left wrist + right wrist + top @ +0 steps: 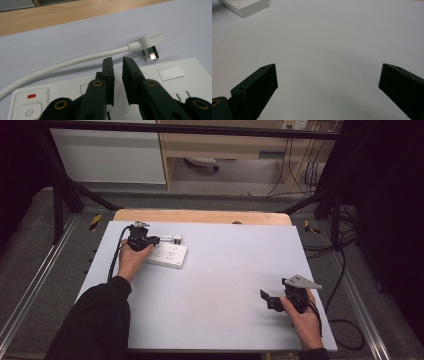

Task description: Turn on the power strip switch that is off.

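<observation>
- On the bench [225, 285], high view: one white power strip [167, 255] lies at the far left, well apart from the right hand.
- Same view: the left tool [150, 241] hangs over the strip's far-left end, held in the left hand [132, 260]. One white plug [176, 238] lies just beyond the strip.
- Same view: the right tool [270, 300] sits near the bench's near right corner in the right hand [305, 320], over bare surface. Count: two tools, one strip, one plug.
- Left gripper view: the left tool [117, 72] has its jaws drawn almost together, a narrow gap between them and nothing caught in it. They stand over the strip's top face [170, 82].
- Same view: no brand name can be read. Markings: one power symbol on a grey button [29, 112] and one small red indicator [31, 96] above it, at the strip's end.
- Same view: one white cord [75, 61] curves across the bench to the plug [150, 41], which lies on its side just beside the strip's far edge; two metal prongs [151, 53] are visible.
- Right gripper view: the right tool [328, 80] has its jaws spread wide with nothing between them, above bare bench. One corner of the strip [244, 6] appears at the top left; no writing can be read.
</observation>
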Action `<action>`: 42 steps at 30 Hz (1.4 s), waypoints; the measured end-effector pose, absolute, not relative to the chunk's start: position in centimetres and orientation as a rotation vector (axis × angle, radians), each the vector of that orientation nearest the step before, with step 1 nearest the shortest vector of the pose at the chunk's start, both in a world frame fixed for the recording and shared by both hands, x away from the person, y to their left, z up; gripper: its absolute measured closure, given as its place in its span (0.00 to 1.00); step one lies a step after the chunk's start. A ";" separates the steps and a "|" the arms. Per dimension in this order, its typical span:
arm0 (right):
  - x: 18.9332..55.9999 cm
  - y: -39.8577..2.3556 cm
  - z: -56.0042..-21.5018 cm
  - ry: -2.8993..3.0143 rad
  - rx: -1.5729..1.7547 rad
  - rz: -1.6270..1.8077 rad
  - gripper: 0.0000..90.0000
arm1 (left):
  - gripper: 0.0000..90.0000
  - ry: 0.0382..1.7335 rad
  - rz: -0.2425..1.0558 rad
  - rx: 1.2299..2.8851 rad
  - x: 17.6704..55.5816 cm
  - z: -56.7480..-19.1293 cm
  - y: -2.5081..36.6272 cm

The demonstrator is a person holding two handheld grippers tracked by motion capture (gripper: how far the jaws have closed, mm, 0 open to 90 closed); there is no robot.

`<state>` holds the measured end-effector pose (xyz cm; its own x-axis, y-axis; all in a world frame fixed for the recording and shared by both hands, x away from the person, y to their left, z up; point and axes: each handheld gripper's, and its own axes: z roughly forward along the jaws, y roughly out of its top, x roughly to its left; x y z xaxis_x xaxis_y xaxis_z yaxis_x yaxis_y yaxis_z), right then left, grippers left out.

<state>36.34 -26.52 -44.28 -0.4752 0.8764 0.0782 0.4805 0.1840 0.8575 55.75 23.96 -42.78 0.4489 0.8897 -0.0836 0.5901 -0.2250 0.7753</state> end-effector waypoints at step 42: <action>36.3 -26.6 -44.3 2.038 1.274 1.219 0.03 | 1.00 1.199 0.489 1.908 55.1 -43.4 23.6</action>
